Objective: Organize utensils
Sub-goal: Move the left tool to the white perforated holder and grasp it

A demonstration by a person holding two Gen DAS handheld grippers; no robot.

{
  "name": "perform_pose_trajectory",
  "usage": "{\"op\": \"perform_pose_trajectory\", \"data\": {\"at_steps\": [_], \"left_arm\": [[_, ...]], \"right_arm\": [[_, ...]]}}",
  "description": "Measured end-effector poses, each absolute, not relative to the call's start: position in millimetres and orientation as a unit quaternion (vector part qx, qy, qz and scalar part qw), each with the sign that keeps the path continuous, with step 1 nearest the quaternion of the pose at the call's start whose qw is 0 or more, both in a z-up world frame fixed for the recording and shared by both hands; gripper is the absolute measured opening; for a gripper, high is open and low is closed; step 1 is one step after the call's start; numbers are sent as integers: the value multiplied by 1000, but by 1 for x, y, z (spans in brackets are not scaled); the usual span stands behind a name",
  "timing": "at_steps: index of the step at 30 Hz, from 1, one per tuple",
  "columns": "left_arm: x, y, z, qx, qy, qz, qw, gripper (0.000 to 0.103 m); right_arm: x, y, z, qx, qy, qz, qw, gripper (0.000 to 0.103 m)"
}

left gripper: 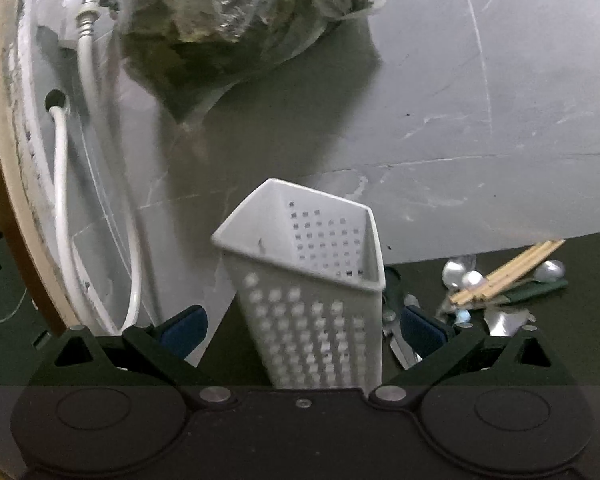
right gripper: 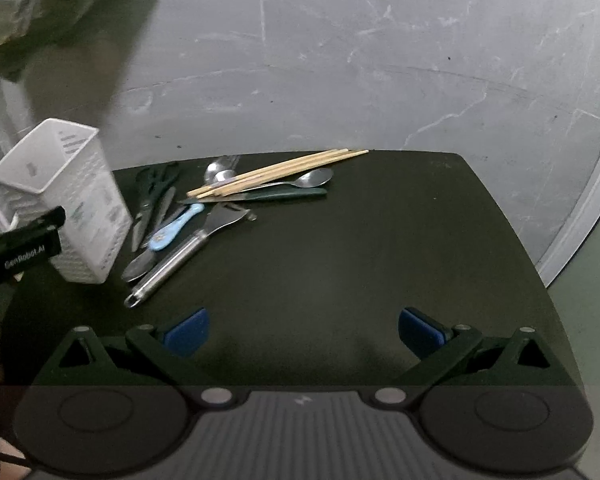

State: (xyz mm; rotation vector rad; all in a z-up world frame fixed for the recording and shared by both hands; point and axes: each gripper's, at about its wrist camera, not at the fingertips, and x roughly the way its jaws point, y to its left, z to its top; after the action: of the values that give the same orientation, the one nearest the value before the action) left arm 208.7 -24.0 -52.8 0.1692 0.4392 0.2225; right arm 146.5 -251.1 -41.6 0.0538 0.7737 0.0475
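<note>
Item: white perforated holder (left gripper: 308, 280), empty as far as visible, at the table's (right gripper: 380, 260) left edge, framed by the left gripper (left gripper: 304, 326), fingers spread, not touching. Utensil pile just beside it: chopsticks (right gripper: 276, 172), spoon (right gripper: 314, 178), peeler (right gripper: 188, 250), scissors (right gripper: 152, 196). Right gripper (right gripper: 304, 330) spread, empty. Step: opening. Next: steady holder, pick 1 utensil.

The right gripper (right gripper: 303, 330) is held wide apart over a dark table (right gripper: 380, 260), nothing between its blue pads (right gripper: 188, 334). At ten o'clock a white perforated holder (right gripper: 66, 200) is seen standing, the left gripper (right gripper: 24, 240) close against it. Just beside it at eleven o'clock, chopsticks (right gripper: 278, 171), spoons (right gripper: 314, 178), scissors (right gripper: 152, 196) and a steel peeler (right gripper: 180, 256) are piled.
</note>
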Motion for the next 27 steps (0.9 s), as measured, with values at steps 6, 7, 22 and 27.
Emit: {"op": "perform_pose_trajectory", "data": {"at_steps": [6, 7, 22, 27], "left_arm": [[241, -31, -60, 94, 225, 141, 959, 102], [244, -31, -60, 94, 230, 147, 957, 102], [233, 0, -60, 125, 223, 43, 966, 86], [222, 24, -57, 124, 226, -7, 966, 85]], "right_arm": [[176, -269, -54, 32, 388, 27, 921, 103], [179, -269, -56, 32, 394, 29, 918, 103], [175, -233, -70, 87, 408, 8, 909, 103], [167, -213, -79, 101, 408, 7, 907, 103]]}}
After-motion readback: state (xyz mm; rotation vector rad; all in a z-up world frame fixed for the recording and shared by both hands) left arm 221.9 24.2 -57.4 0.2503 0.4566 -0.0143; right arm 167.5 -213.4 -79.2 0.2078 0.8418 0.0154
